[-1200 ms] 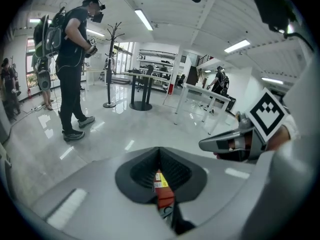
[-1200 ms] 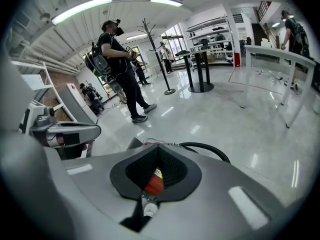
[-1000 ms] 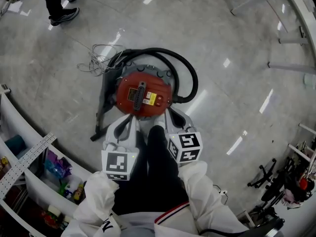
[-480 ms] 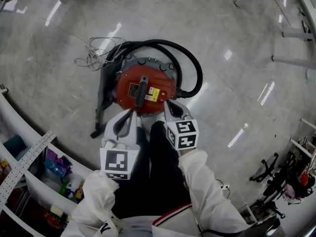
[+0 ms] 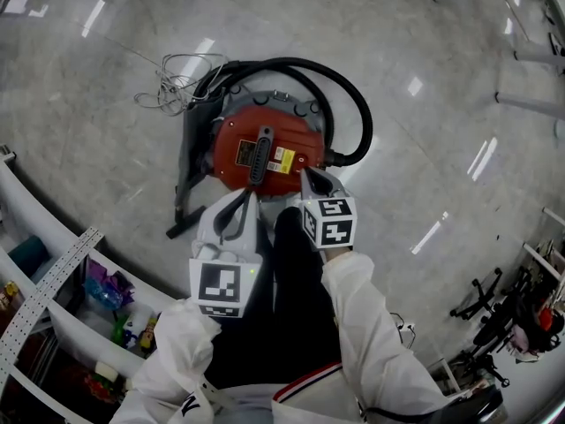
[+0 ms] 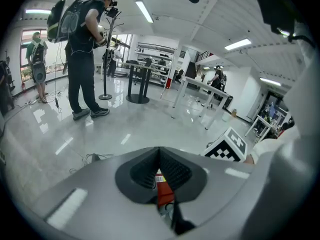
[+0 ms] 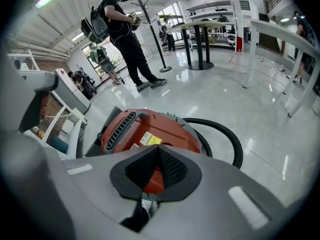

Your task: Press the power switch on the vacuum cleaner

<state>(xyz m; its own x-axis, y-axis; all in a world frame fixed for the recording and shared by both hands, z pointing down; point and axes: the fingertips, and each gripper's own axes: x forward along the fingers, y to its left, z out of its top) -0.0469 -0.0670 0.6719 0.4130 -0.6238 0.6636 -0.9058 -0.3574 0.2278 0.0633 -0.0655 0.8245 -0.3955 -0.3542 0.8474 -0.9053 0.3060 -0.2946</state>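
Hovering by the red vacuum cleaner (image 5: 263,153), left claw (image 5: 251,196) and right claw (image 5: 306,176) sit closed, empty; its yellow label (image 5: 282,157) illegible.

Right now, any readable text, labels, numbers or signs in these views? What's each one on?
Nothing can be read clearly.
On the vacuum cleaner: a yellow and white label, print too small to read.
On the marker cubes: black-and-white square patterns only, no words.
On the white sleeve: a dark letter-like mark near the picture's edge, too unclear to read.
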